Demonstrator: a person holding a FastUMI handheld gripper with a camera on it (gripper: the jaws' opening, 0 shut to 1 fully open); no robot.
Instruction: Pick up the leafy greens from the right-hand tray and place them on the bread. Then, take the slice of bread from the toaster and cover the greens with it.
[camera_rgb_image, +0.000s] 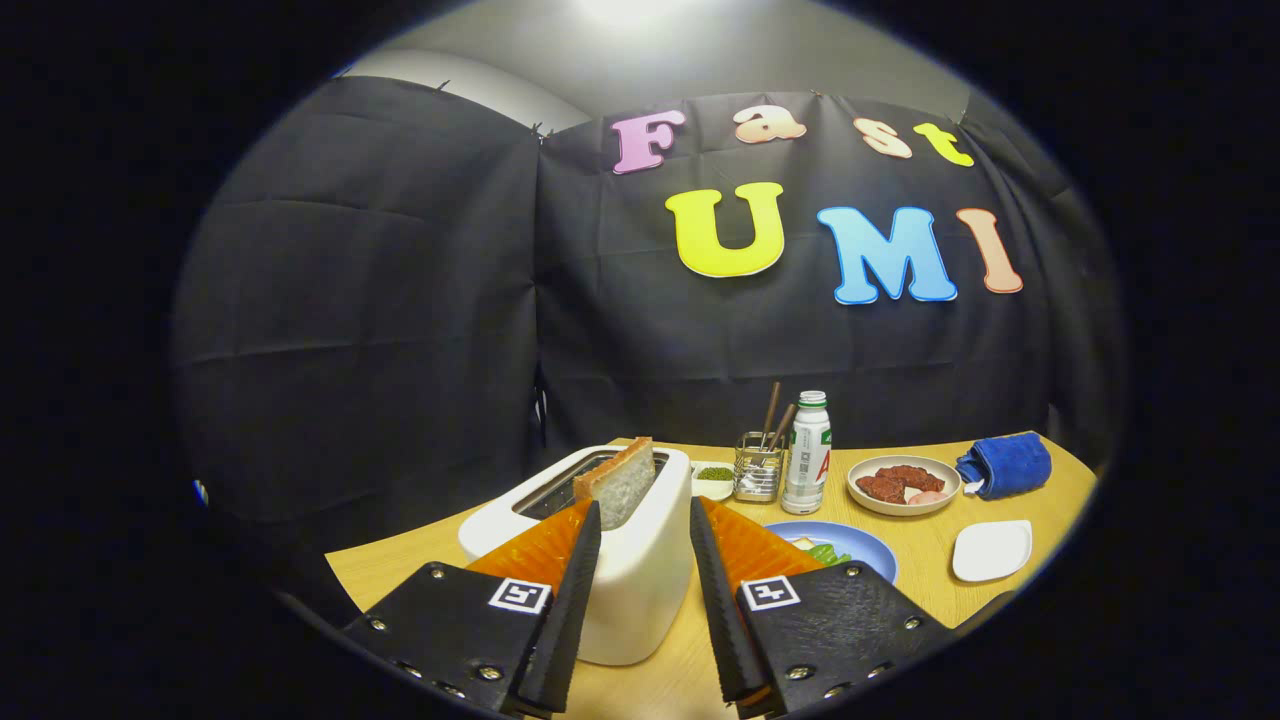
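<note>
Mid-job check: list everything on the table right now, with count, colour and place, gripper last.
White toaster: one, just ahead of the fingers.
Bread slice: one, tan, standing in the toaster slot.
Blue plate: one, right of the toaster, something green on it.
Metal holder: one, with brown sticks, behind the toaster.
White bottle: one, beside the holder.
Cream bowl: one, reddish food inside.
Blue cloth: one, rolled, right of the bowl.
White dish: one, near the blue plate.
Gripper: open, fingers flanking the toaster.

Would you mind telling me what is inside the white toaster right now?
One slice of bread stands upright in the white toaster, its top half sticking out of the slot. Its lower half is hidden inside. The open tool flanks the toaster, touching nothing.
</note>
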